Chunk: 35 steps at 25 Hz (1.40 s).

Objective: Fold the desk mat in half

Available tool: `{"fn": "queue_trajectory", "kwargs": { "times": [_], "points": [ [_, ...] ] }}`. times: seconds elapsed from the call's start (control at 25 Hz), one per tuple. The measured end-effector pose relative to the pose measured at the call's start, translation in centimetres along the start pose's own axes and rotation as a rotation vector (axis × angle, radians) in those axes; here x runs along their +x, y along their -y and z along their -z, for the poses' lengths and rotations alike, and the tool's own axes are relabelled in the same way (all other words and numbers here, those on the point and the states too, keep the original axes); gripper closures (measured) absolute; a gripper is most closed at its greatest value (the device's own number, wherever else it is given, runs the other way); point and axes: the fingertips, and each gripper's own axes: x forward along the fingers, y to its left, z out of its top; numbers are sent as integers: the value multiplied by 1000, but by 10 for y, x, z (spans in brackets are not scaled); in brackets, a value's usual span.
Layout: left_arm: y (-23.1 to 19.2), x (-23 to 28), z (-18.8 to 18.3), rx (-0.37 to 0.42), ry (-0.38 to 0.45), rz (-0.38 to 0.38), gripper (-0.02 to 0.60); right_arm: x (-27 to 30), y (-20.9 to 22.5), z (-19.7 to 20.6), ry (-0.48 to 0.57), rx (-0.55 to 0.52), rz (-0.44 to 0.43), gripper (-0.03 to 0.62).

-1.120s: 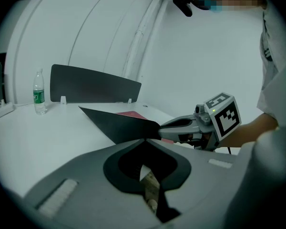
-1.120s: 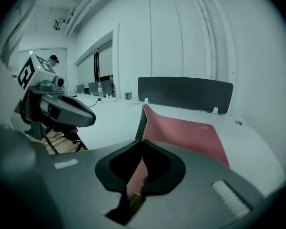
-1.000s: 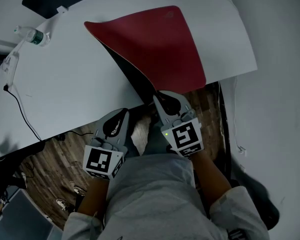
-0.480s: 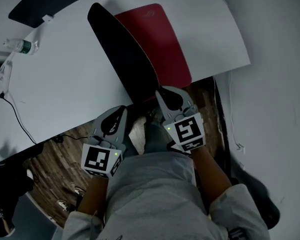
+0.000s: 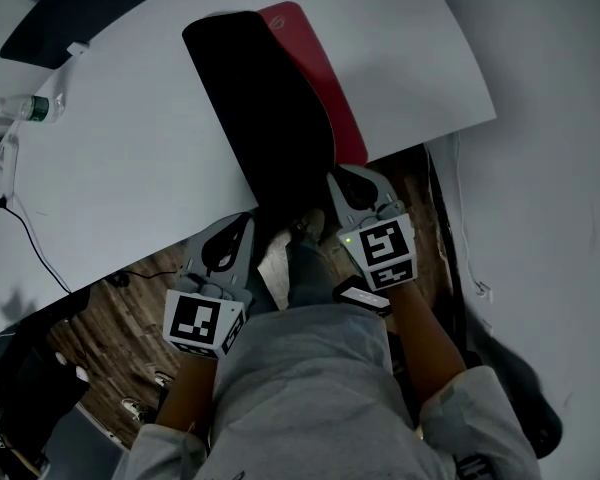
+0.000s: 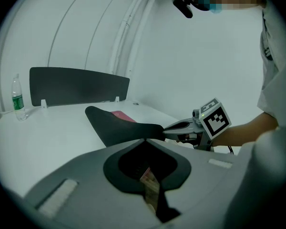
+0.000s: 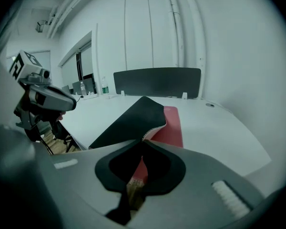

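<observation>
The desk mat (image 5: 270,118) lies on the white table (image 5: 130,168), its black underside turned up over most of it. A strip of its red top (image 5: 325,78) shows along the right side. My right gripper (image 5: 342,178) is at the table's near edge, shut on the mat's near corner. In the right gripper view the mat (image 7: 133,118) runs from the gripper (image 7: 143,141) out across the table. My left gripper (image 5: 242,226) hangs off the near edge, left of the mat, shut with nothing in it. In the left gripper view the mat (image 6: 119,128) and the right gripper (image 6: 174,128) lie beyond the left gripper (image 6: 144,140).
A water bottle (image 5: 25,108) stands at the table's far left beside a dark divider panel (image 6: 78,86). A black cable (image 5: 25,238) trails over the left edge. Below the near edge are wooden floor (image 5: 130,288) and the person's legs (image 5: 305,268).
The lifted part of the mat has swung over to the right. Black underside now covers most of the red, which was nearly all visible before. The left gripper has stayed put.
</observation>
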Motion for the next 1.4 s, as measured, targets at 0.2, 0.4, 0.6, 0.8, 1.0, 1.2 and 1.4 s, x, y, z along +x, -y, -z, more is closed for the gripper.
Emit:
{"fn": "queue_trajectory", "kwargs": {
  "times": [0.2,0.4,0.6,0.8,1.0,1.2,1.4],
  "points": [
    [10,12,-4,7,-4,2,561,0,19,14,-16,30,5,572],
    [20,21,-2,1,-9,4,561,1,33,24,-33,44,7,572],
    [30,28,-2,3,-30,4,561,2,43,33,-43,59,1,572],
    [35,34,-3,4,-38,0,561,3,53,40,-52,68,5,572],
    [35,39,2,-2,-51,0,561,6,62,47,-67,79,12,572],
    [37,43,6,-2,-58,6,561,12,63,56,-87,83,8,572],
    [35,46,11,-10,-72,3,561,20,63,72,-138,112,0,569]
  ]
}}
